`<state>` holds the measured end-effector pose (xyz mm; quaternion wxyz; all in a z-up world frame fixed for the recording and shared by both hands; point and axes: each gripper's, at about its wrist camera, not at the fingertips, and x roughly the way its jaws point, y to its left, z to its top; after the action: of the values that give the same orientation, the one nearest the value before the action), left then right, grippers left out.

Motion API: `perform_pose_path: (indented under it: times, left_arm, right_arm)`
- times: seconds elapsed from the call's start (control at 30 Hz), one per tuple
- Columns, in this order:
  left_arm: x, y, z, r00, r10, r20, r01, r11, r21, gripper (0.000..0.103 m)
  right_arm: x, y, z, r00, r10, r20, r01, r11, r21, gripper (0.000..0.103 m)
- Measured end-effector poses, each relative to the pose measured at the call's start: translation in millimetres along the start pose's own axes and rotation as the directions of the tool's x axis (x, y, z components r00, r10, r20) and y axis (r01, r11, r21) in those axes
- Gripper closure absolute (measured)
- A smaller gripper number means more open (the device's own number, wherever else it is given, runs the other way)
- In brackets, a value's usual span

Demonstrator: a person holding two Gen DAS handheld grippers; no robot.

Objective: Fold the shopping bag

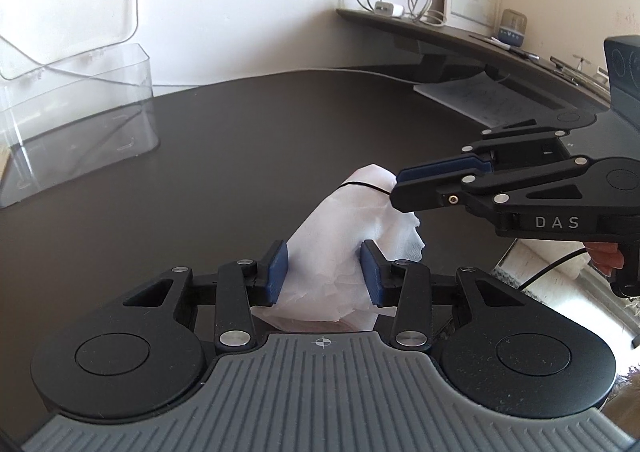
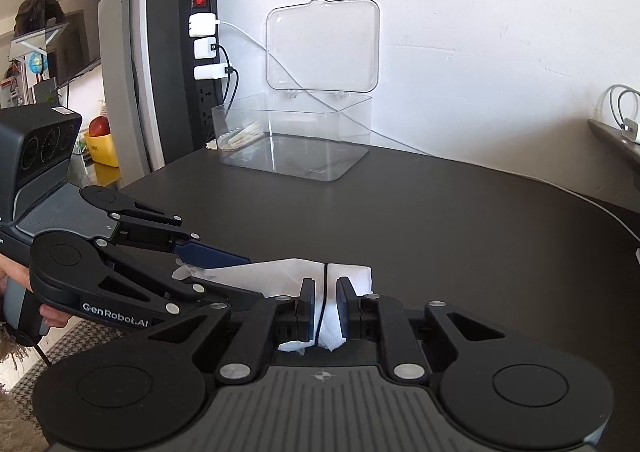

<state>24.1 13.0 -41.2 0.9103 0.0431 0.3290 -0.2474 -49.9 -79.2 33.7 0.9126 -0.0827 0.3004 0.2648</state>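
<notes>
A white shopping bag point(image 1: 340, 220) lies rolled into a small bundle on the dark table point(image 1: 240, 132), with a thin black band point(image 1: 362, 185) around its far end. My left gripper point(image 1: 324, 272) is shut on the near end, both blue pads against the cloth. In the right wrist view the bag point(image 2: 352, 272) runs across in front of me, and the band point(image 2: 326, 272) sits in the narrow gap of my right gripper point(image 2: 325, 304). Its pads stand slightly apart with cloth loose between them. The left gripper point(image 2: 256, 278) comes in from the left.
A clear plastic box point(image 2: 296, 140) with its lid up stands at the back of the table near the wall. A power strip with chargers point(image 2: 204, 48) hangs beside it. A raised shelf point(image 1: 460, 36) with cables runs along the right. A hand point(image 2: 52, 316) holds the left gripper.
</notes>
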Motion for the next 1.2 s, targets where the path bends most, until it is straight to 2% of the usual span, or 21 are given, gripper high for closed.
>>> perform_pose_path:
  times: [0.23, 0.37, 0.47, 0.53, 0.67, 0.8, 0.93, 0.97, 1.03, 1.07, 1.13, 1.2]
  left_arm:
    - [1.7, 0.0, -1.7, 1.000, -0.005, -0.003, 0.005, 1.000, 0.010, 0.060]
    - [2.6, 2.3, -2.4, 1.000, -0.014, -0.002, 0.014, 1.000, -0.002, 0.060]
    - [2.4, 1.6, -2.8, 1.000, -0.014, -0.002, 0.014, 1.000, 0.003, 0.060]
    - [2.2, 1.9, -3.0, 1.000, -0.016, -0.002, 0.016, 1.000, 0.002, 0.060]
    - [1.9, 0.7, -3.7, 1.000, -0.015, -0.002, 0.015, 1.000, 0.012, 0.060]
    - [2.0, -0.4, -4.9, 1.000, -0.014, 0.000, 0.014, 1.000, 0.022, 0.060]
    - [2.8, 0.4, -5.8, 1.000, -0.010, 0.003, 0.010, 1.000, 0.009, 0.058]
    - [2.7, -0.2, -6.3, 1.000, -0.006, 0.006, 0.006, 1.000, 0.010, 0.057]
    - [2.1, -2.8, -7.3, 1.000, 0.005, 0.009, -0.005, 1.000, 0.020, 0.054]
    - [1.6, -3.5, -7.4, 1.000, 0.010, 0.011, -0.010, 1.000, 0.019, 0.054]
    - [-0.4, -1.6, -6.8, 1.000, 0.010, 0.017, -0.010, 1.000, 0.003, 0.049]
    - [-2.6, 0.7, -6.0, 1.000, 0.009, 0.023, -0.009, 1.000, -0.016, 0.045]
  right_arm:
    - [18.2, 4.3, 3.3, 0.996, -0.036, -0.086, 0.032, 0.998, -0.045, 0.088]
    - [22.1, -1.3, 2.2, 0.995, -0.017, -0.093, 0.017, 1.000, -0.003, 0.091]
    - [19.2, -7.0, -0.8, 0.997, -0.006, -0.077, 0.009, 0.999, 0.050, 0.099]
    - [15.7, -10.6, -1.4, 0.998, 0.009, -0.067, -0.002, 0.994, 0.106, 0.100]
    - [12.6, -13.3, -0.5, 0.993, 0.104, -0.051, -0.090, 0.970, 0.226, 0.100]
    - [13.6, -9.7, 0.9, 0.978, 0.205, -0.032, -0.186, 0.933, 0.307, 0.100]
    - [19.8, -1.4, -0.9, 0.977, 0.210, -0.043, -0.190, 0.941, 0.281, 0.099]
    - [17.2, -1.7, -1.2, 0.977, 0.210, -0.044, -0.189, 0.940, 0.283, 0.097]
    - [8.4, -4.0, -2.1, 0.975, 0.216, -0.046, -0.194, 0.936, 0.295, 0.080]
    - [2.8, -6.0, -2.2, 0.974, 0.223, -0.044, -0.200, 0.931, 0.306, 0.076]
    - [-12.5, -10.7, -4.7, 0.972, 0.232, -0.033, -0.209, 0.923, 0.322, 0.061]
    - [-28.0, -15.5, -7.7, 0.973, 0.228, -0.019, -0.209, 0.920, 0.330, 0.059]
